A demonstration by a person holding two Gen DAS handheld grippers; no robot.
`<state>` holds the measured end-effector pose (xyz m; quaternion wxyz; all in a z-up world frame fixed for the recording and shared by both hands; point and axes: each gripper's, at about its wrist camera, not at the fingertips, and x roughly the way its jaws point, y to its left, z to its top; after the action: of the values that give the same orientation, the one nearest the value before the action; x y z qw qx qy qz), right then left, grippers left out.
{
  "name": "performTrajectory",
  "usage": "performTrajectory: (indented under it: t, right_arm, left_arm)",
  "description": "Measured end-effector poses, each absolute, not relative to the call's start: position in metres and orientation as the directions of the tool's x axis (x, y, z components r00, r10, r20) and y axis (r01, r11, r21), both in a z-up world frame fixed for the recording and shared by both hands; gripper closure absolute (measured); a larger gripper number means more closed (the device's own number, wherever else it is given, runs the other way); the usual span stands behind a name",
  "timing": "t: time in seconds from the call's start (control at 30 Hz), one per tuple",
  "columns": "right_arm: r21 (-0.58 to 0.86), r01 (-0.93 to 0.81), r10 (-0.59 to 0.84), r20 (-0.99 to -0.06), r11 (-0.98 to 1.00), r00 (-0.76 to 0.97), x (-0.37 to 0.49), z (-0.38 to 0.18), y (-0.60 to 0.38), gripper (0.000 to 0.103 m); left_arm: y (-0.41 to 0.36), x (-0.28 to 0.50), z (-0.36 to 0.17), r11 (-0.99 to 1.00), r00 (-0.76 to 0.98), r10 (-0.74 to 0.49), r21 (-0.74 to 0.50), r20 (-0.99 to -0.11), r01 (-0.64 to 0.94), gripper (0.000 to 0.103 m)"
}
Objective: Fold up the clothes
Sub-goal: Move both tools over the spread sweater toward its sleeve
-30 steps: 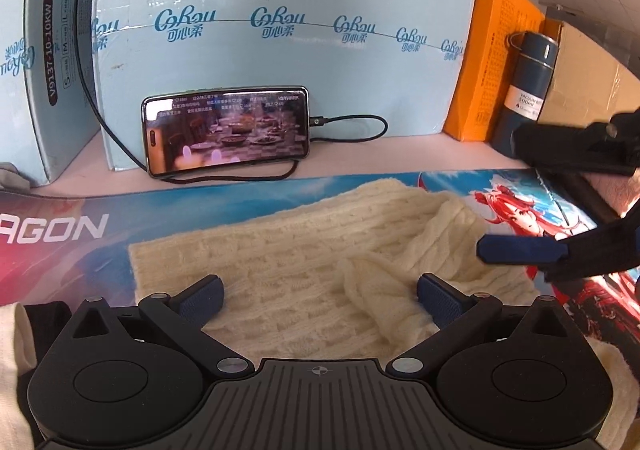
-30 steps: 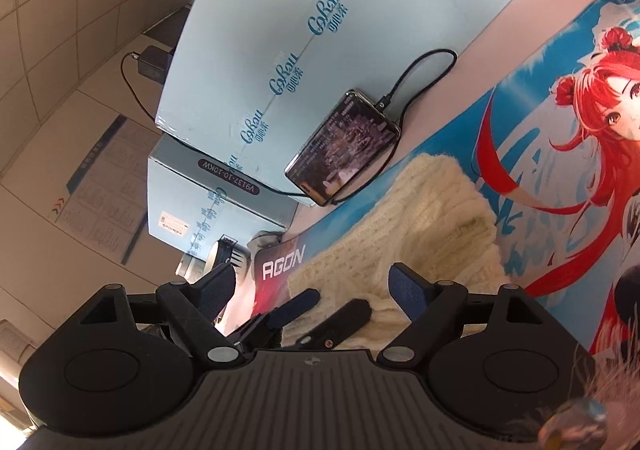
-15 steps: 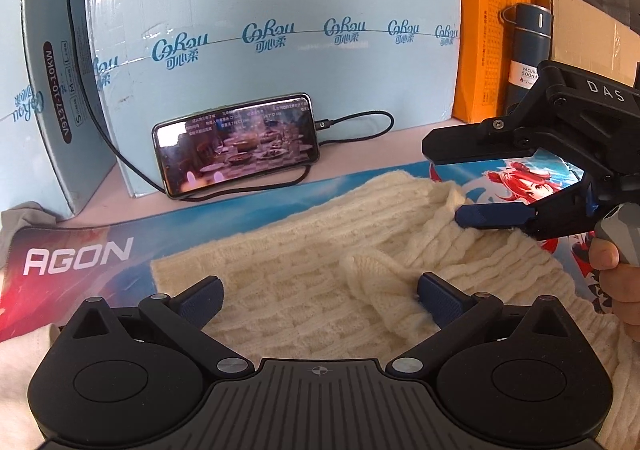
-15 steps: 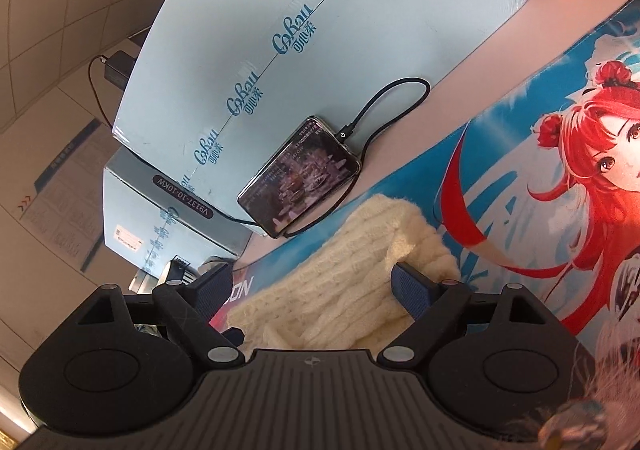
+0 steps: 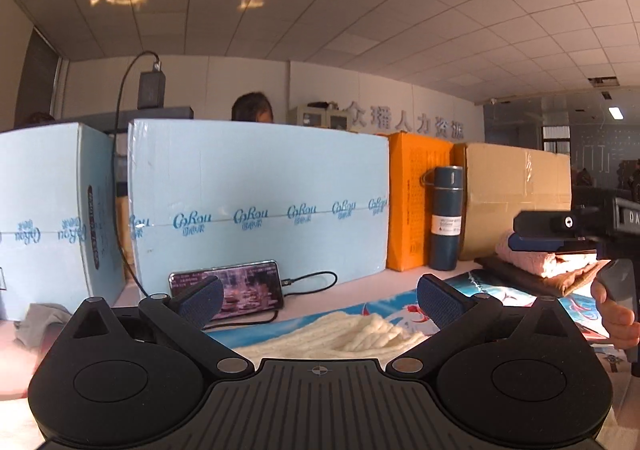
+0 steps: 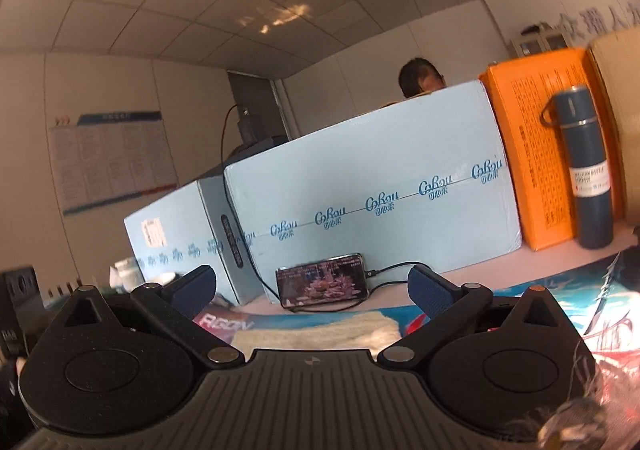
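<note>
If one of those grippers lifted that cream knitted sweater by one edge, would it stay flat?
Probably not. The cream sweater already lies bunched in soft folds, so it would likely droop. Its chunky knit looks grippy, not slippery. It seems light, though that is a guess.

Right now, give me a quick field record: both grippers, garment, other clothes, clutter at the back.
left gripper: open, empty, raised, aimed level over the garment
right gripper: open, empty
garment: cream knit sweater, lying on the printed desk mat, not held
other clothes: folded pink and brown pile at right, grey cloth at left
back clutter: phone on charge against blue box; orange box; blue flask
</note>
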<state>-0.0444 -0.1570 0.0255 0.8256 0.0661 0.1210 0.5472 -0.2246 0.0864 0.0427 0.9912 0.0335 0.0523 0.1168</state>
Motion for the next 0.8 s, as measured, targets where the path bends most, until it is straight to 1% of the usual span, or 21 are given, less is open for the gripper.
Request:
performTrajectory:
  t: [0.07,0.13,0.17,0.23,0.3,0.33,0.43,0.5,0.63,0.73,0.8]
  right_arm:
    - [0.085,-0.914,0.911,-0.156,0.398,0.382,-0.072,0.018,-0.176,0.000]
    - [-0.057,-0.921,0.902,-0.184,0.386,0.390,-0.097,0.010,-0.193,0.000]
    - [-0.081,-0.927,0.904,-0.206,0.366,0.375,-0.103,0.006,-0.197,0.000]
    - [-0.106,-0.945,0.907,-0.265,0.309,0.326,-0.115,-0.002,-0.203,0.000]
    - [-0.129,-0.958,0.904,-0.319,0.254,0.283,-0.125,-0.009,-0.208,0.000]
    - [-0.142,-0.960,0.901,-0.332,0.243,0.277,-0.128,-0.011,-0.207,0.000]
    - [-0.179,-0.962,0.891,-0.371,0.207,0.261,-0.137,-0.016,-0.202,0.000]
    - [-0.203,-0.962,0.883,-0.397,0.182,0.251,-0.143,-0.020,-0.199,0.000]
    - [-0.248,-0.960,0.863,-0.449,0.129,0.232,-0.154,-0.027,-0.193,0.000]
    - [-0.282,-0.955,0.846,-0.484,0.091,0.224,-0.162,-0.032,-0.188,0.000]
    - [-0.315,-0.945,0.838,-0.492,0.081,0.236,-0.163,-0.032,-0.181,0.000]
  left_arm:
    - [0.072,-0.253,0.038,0.953,0.964,0.258,0.181,-0.063,-0.243,0.000]
    - [0.059,-0.279,0.030,0.923,0.974,0.221,0.334,-0.049,-0.192,0.000]
    - [0.053,-0.289,0.027,0.906,0.979,0.190,0.397,-0.067,-0.149,0.000]
    - [0.044,-0.301,0.023,0.891,0.977,0.145,0.450,-0.154,-0.062,0.000]
    - [0.037,-0.307,0.021,0.895,0.968,0.082,0.444,-0.239,0.034,0.000]
    - [0.034,-0.311,0.020,0.896,0.959,0.050,0.437,-0.280,0.081,0.000]
    - [0.019,-0.320,0.014,0.869,0.927,-0.048,0.442,-0.372,0.222,0.000]
    - [0.012,-0.318,0.005,0.846,0.903,-0.077,0.451,-0.422,0.283,0.000]
    - [0.009,-0.297,-0.013,0.847,0.884,0.025,0.479,-0.467,0.230,0.000]
    - [0.006,-0.289,-0.018,0.846,0.887,0.046,0.490,-0.459,0.209,0.000]
    - [0.003,-0.283,-0.020,0.837,0.894,0.054,0.509,-0.444,0.202,0.000]
